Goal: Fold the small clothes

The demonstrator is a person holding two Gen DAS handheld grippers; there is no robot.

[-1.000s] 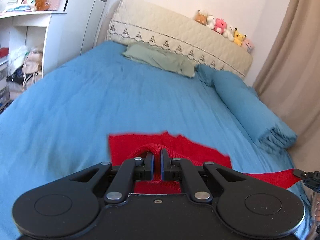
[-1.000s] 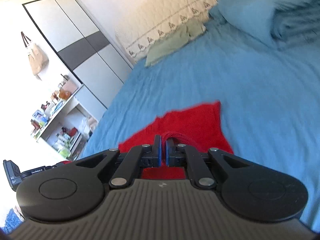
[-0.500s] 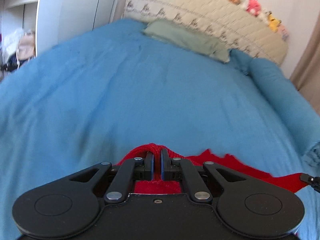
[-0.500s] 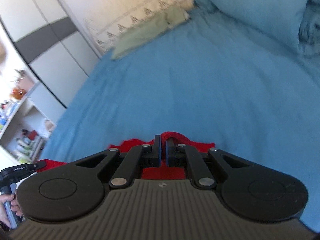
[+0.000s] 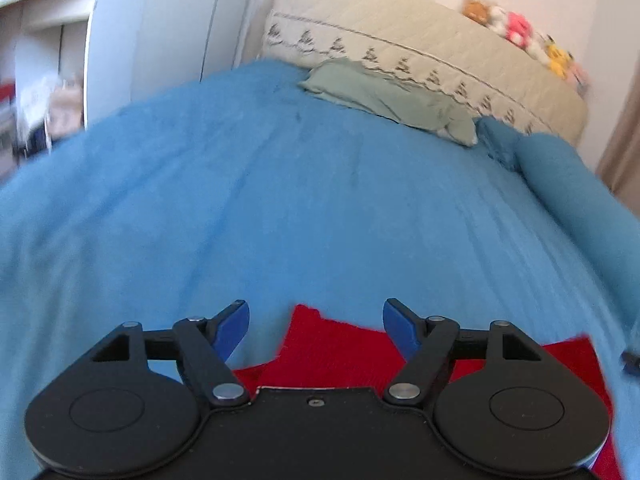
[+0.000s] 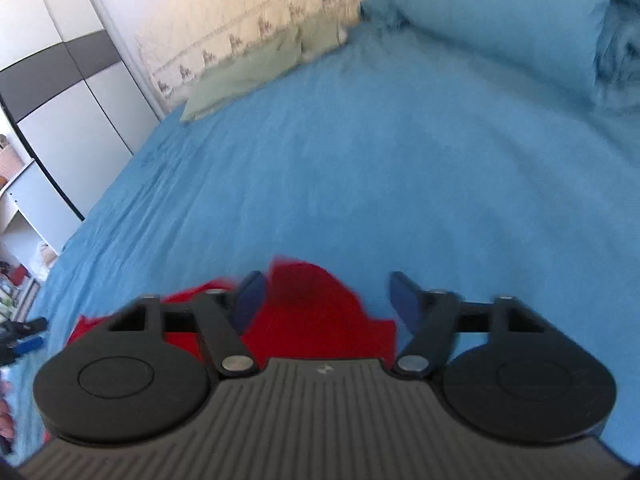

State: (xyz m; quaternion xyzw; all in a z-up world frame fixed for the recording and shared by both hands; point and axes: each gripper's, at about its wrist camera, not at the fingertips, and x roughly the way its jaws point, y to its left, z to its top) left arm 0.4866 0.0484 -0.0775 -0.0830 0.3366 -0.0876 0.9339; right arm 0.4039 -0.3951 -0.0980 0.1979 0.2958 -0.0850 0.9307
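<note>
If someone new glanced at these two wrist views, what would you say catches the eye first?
The bright red garment stands out, lying on the blue bedspread just beyond both grippers. The left gripper and right gripper both stand wide open above it, blue pads showing. Farther off, a row of plush toys sits on the cream headboard.

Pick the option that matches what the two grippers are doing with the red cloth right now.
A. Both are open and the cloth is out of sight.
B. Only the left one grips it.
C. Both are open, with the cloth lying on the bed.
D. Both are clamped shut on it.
C: the left gripper and right gripper both show blue pads spread wide apart, and the red cloth lies loose on the blue bed between them.
</note>
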